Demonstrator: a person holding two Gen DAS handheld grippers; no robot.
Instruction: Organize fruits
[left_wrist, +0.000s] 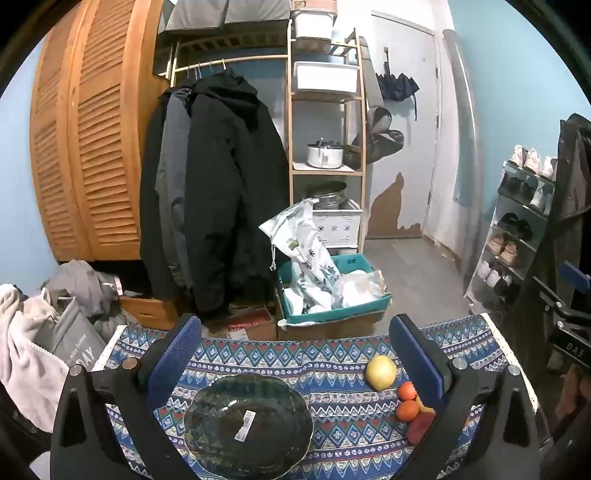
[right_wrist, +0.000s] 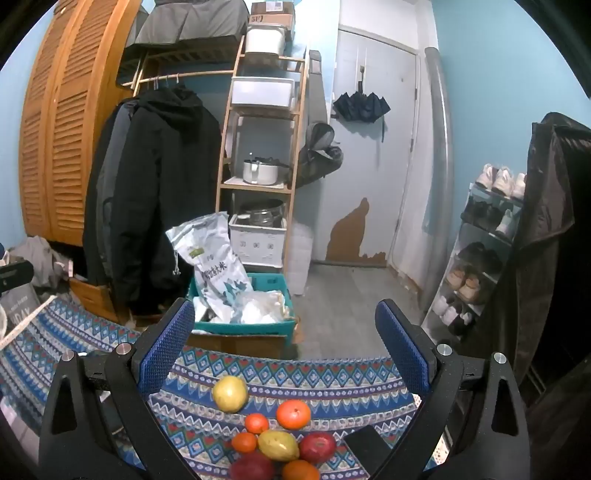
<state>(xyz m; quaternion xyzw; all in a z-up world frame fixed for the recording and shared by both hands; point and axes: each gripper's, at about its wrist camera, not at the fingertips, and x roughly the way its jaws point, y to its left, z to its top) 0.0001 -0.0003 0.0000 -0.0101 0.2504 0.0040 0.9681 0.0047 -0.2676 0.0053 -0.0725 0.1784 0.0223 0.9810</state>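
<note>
Landmark taken: the dark glass plate (left_wrist: 248, 421) on the patterned tablecloth (left_wrist: 332, 369).

Surroundings: beyond the plate, off the table's far edge, a teal crate (left_wrist: 334, 291) holds a printed sack (left_wrist: 308, 254) and plastic bags. Left of it hang dark coats (left_wrist: 221, 192) before a louvred wooden wardrobe (left_wrist: 85, 147). A wooden shelf unit (left_wrist: 325, 110) stands behind the crate; a shoe rack (left_wrist: 517, 229) sits far right. Nothing lies on the cloth between plate and fruit.

Fruit: all lies right of the plate, none on it. A yellow-green pear (right_wrist: 229, 393) is nearest the plate and farthest from the camera. Beyond it sit a large orange (right_wrist: 293, 414), a small tangerine (right_wrist: 257, 423), a mango (right_wrist: 277, 445), a red apple (right_wrist: 317, 447) and further fruit, clustered and touching. A black phone (right_wrist: 367, 445) lies just right of the cluster.

Left gripper (left_wrist: 295, 354): jaws spread wide, empty, plate below between them, no contact.

Right gripper (right_wrist: 284, 350): jaws spread wide, empty, above the fruit cluster, touching nothing
</note>
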